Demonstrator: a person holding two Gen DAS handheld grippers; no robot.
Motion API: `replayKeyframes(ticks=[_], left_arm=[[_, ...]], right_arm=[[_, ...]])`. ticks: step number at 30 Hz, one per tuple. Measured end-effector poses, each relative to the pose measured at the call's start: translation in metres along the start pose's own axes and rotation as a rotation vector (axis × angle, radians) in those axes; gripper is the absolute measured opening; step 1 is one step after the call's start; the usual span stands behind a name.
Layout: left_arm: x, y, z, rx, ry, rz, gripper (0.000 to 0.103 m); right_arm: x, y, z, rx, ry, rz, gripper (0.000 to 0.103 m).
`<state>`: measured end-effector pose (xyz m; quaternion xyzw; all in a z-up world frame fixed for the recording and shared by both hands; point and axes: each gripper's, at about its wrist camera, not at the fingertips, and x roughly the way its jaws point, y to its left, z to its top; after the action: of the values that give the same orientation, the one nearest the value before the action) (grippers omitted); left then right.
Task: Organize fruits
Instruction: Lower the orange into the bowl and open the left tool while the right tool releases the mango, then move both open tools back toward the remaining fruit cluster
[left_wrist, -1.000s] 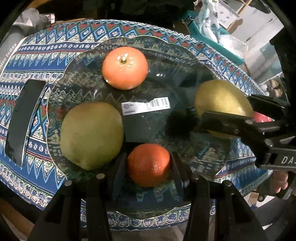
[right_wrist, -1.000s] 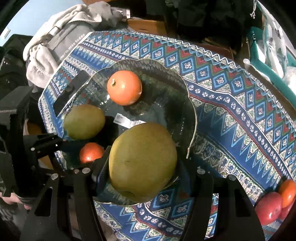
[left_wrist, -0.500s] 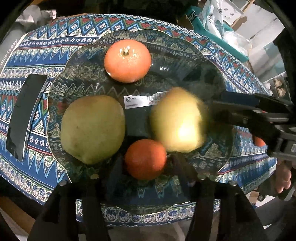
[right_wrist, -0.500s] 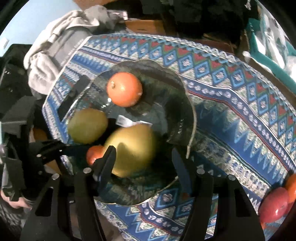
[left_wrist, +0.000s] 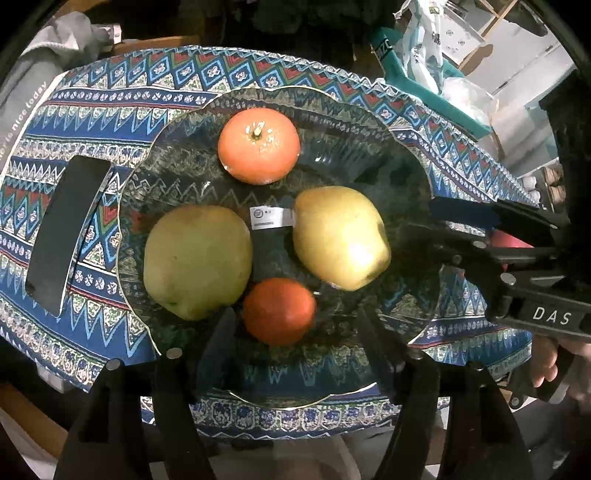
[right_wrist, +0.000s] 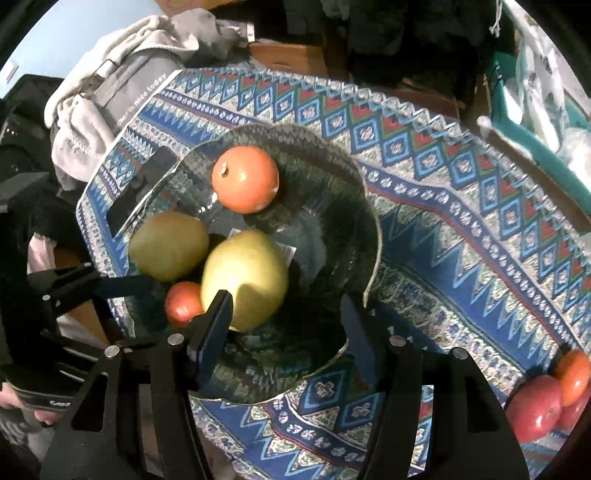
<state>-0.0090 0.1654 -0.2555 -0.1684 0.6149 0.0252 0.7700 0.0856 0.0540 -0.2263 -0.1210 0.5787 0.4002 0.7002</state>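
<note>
A glass plate (left_wrist: 369, 155) on a patterned cloth holds two yellow-green pears and two oranges. The right pear (left_wrist: 341, 236) lies free in the plate's middle; it also shows in the right wrist view (right_wrist: 245, 275). The left pear (left_wrist: 197, 260), the far orange (left_wrist: 258, 146) and the near orange (left_wrist: 279, 312) lie around it. My left gripper (left_wrist: 295, 332) is open, its fingers on either side of the near orange without touching it. My right gripper (right_wrist: 286, 314) is open and empty above the plate's near rim (right_wrist: 371, 280).
A black phone (left_wrist: 64, 236) lies on the cloth left of the plate. Red and orange fruits (right_wrist: 550, 398) sit at the cloth's right edge. A grey garment (right_wrist: 110, 92) lies beyond the cloth's far left corner. Clutter stands behind the table.
My right gripper opened and let go of the pear, which rolled to the plate's middle. My left gripper opened off the near orange and drew back a little.
</note>
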Motion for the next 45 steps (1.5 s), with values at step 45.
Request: replayKeyframes(ticks=[45], left_arm=[[-0.026,-0.173,0.007,0.294,-0.171,-0.02,0.08]], right_arm=[[-0.167,-0.152,-0.119,0.272,-0.199,-0.294,0.083]])
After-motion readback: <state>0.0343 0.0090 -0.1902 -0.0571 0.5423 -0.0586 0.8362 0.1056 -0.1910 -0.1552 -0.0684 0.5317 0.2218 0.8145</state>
